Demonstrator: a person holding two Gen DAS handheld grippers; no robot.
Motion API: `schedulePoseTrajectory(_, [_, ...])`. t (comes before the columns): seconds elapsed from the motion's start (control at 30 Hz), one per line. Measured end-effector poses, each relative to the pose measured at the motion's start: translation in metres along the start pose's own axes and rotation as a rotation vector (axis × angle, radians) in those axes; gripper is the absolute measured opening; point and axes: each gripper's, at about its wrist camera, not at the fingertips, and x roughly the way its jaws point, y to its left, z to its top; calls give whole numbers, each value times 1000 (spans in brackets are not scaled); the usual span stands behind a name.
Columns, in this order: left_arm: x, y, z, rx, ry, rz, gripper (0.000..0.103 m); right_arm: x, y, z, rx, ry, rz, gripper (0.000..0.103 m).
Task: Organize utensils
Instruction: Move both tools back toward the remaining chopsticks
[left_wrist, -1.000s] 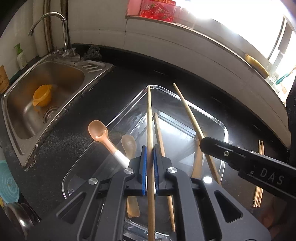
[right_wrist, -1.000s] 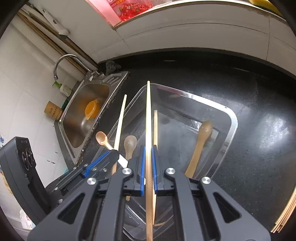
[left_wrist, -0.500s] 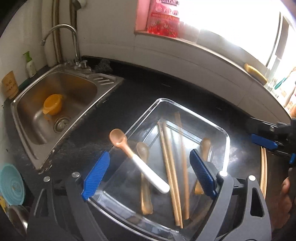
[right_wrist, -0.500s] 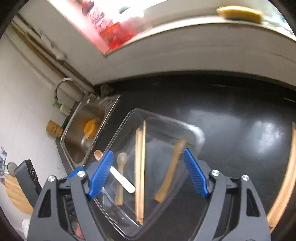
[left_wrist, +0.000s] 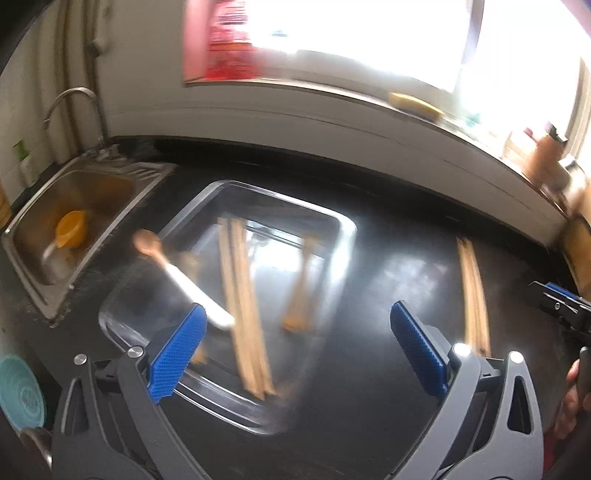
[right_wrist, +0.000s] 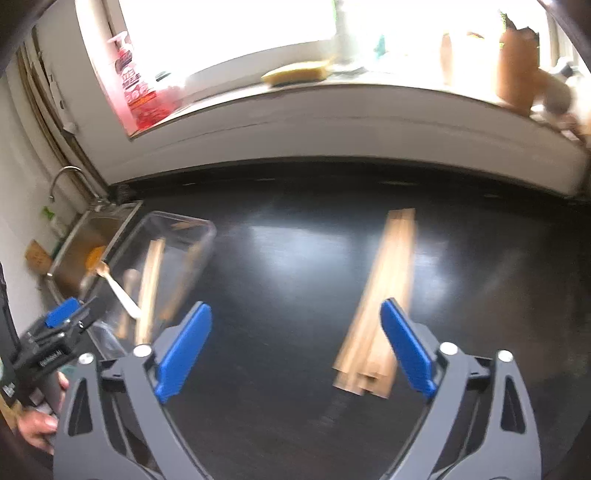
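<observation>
A clear glass tray (left_wrist: 343, 236) on the black counter holds several wooden chopsticks (left_wrist: 243, 302), a wooden spoon (left_wrist: 299, 295) and a spoon with a white handle (left_wrist: 177, 273) leaning over its left rim. The tray also shows in the right wrist view (right_wrist: 207, 230). A bundle of loose chopsticks (right_wrist: 380, 306) lies on the counter to the right, also in the left wrist view (left_wrist: 474, 295). My left gripper (left_wrist: 295, 347) is open and empty above the tray's near right corner. My right gripper (right_wrist: 295, 350) is open and empty just left of the loose bundle. Both views are blurred.
A steel sink (left_wrist: 74, 221) with an orange strainer (left_wrist: 70, 232) and a tap (left_wrist: 74, 103) lies left of the tray. A windowsill with a red packet (right_wrist: 136, 92), a yellow sponge (right_wrist: 295, 72) and jars runs along the back wall.
Both grippers let go of their chopsticks, which now lie in the tray. Both opened wide and swung right, the right one to the loose bundle.
</observation>
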Motion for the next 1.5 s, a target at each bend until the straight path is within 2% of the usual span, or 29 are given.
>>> schedulePoseTrajectory(0.17, [-14,-49,-21,85,-16,-85,97,-42,-59,-38,67,-62,-108,95])
schedulePoseTrajectory(0.33, [-8,-91,-26,143,0,-134,97,-58,-90,-57,111,-61,-136,95])
schedulePoseTrajectory(0.53, [-7,-118,-31,196,10,-155,97,-62,-98,-59,133,-69,-112,95])
schedulePoseTrajectory(0.9, [12,-130,-24,216,39,-168,97,-39,-104,-51,136,-25,-79,95])
schedulePoseTrajectory(1.03, [38,-146,-18,256,69,-193,97,-23,-112,-47,152,-2,-81,95])
schedulePoseTrajectory(1.37, [149,-187,5,330,194,-205,97,32,-135,-27,179,79,-79,95])
schedulePoseTrajectory(1.5, [178,-199,13,349,219,-218,97,51,-140,-18,174,98,-89,95])
